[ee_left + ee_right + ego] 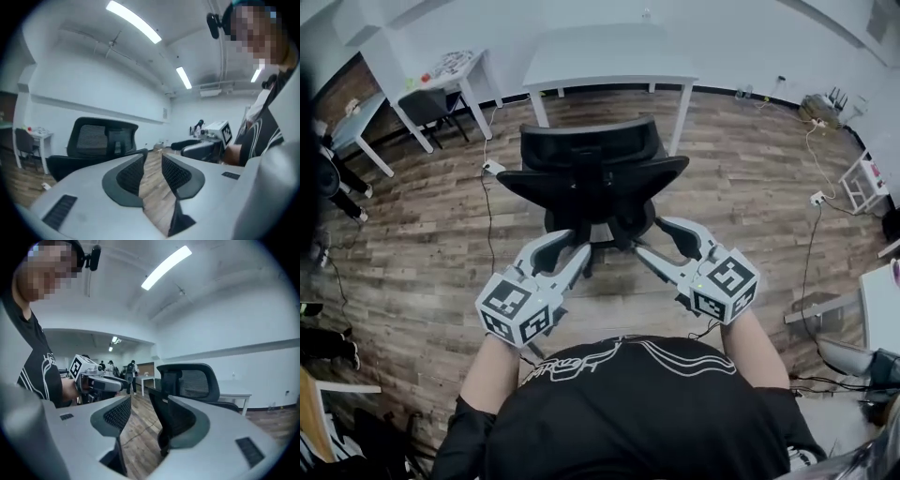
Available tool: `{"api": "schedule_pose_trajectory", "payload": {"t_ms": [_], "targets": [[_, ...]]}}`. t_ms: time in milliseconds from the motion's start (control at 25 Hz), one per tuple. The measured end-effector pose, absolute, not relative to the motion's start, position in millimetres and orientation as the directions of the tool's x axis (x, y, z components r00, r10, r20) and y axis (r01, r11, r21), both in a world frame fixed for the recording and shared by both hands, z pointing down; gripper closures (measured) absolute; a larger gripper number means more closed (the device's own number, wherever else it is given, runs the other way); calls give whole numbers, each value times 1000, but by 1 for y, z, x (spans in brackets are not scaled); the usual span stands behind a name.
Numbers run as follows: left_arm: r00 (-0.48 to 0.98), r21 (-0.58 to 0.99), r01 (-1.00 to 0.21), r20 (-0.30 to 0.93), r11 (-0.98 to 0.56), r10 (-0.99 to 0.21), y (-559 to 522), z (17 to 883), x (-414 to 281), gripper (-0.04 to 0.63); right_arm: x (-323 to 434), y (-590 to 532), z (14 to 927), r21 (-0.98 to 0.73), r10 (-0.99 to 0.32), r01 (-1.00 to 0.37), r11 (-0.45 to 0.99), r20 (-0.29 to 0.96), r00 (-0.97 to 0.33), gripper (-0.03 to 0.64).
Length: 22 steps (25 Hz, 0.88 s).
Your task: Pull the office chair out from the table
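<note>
The office chair (591,183) stands on the wooden floor (750,178) in the middle of the head view, in front of the white tabletop (609,61) and clear of its edge, with open floor showing between the chair and the table legs. The person, in a black shirt (628,403), holds both tools just short of the chair, one on each side of its lower part. Left claw (574,246): held near level and aimed at the chair. In the left gripper view the left claw (153,157) has its jaws partly apart with a narrow gap. Only floor boards show through that gap, so nothing is gripped. Right claw (656,239): also near level and aimed at the chair. In the right gripper view the right claw (140,401) has its jaws spread wide. A dark part of the chair shows in the gap past the tips, but the pads are not pressed on it. Each gripper view shows the opposite tool with its marker cube alongside. A second table (441,75) with small items on it stands at the upper left, with a dark chair (427,108) pushed under it. A cable (487,202) runs across the floor to the left of the office chair.
</note>
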<state>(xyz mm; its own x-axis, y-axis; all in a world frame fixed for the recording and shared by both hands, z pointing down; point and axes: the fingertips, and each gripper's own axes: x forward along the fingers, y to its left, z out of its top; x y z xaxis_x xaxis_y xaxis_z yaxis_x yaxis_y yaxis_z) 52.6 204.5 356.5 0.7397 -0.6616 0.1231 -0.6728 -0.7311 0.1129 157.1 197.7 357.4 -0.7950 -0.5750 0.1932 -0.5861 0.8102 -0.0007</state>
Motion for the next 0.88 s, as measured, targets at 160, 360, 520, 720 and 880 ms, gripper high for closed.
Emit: {"api": "schedule_pose_trajectory", "payload": {"t_ms": [160,360,520,720,880], "targets": [[808,270,-569,8,-776,-590,238,325,62,565,146,234,345,-74,-533,-543,836,118,-838,463],[801,315,-569,5,-760,-598,275,326,43,589,117,282,341,-139,-465,-474,869,92,-880,573],[818,453,-511,-7,-731,-576,313,336,18,589,88,320,352,-110,-453,-467,878,131,-882,575],[820,426,-527,27,-735,-572,369,346,-7,589,52,379,347,-159,-433,-445,881,107,-895,576],[832,439,-506,19,-743,-555,403,347,-22,589,34,418,344,-168,-455,-466,869,103,-885,577]]}}
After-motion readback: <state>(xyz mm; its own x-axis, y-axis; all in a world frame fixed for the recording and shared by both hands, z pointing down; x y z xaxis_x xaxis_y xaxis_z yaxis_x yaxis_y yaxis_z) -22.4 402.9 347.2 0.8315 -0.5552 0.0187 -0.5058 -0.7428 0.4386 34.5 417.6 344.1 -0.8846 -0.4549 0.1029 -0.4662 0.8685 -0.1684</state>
